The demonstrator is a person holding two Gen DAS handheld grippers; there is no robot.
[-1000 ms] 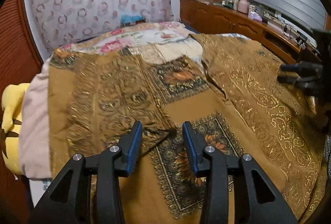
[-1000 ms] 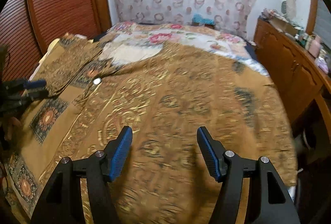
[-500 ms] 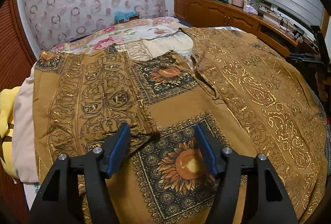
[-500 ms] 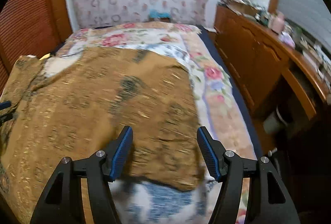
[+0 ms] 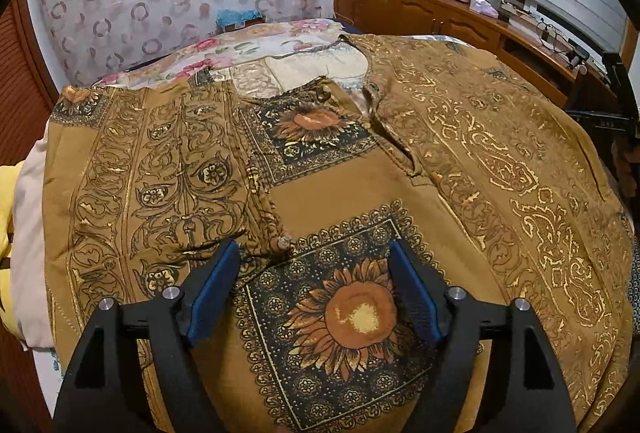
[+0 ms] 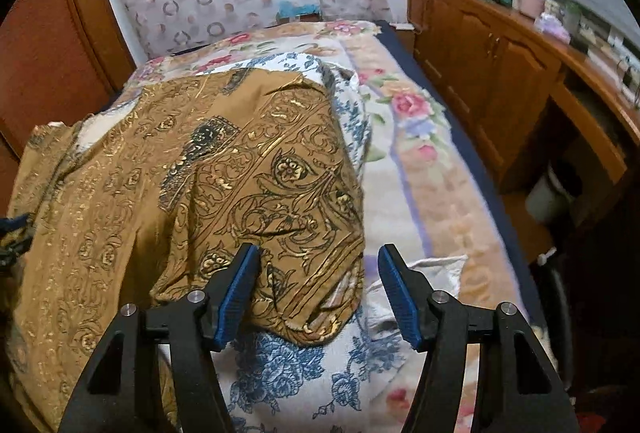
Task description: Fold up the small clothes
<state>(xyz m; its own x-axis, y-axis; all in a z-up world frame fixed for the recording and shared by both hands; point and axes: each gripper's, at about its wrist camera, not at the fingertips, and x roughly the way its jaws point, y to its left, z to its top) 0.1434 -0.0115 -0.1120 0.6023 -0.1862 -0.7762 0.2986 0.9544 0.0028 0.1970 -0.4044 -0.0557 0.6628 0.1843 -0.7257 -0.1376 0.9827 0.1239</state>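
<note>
Left wrist view: one brown shirt [image 5: 328, 169] — left tool [image 5: 316, 293] opening, right tool [image 6: 316, 289] closing, both unclamped.

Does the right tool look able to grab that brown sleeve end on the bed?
Probably yes. The right tool sits right at the sleeve end, its jaws closing with the cloth edge between them, not yet pinched. Nothing blocks it; only the floral bedding lies beneath.
</note>
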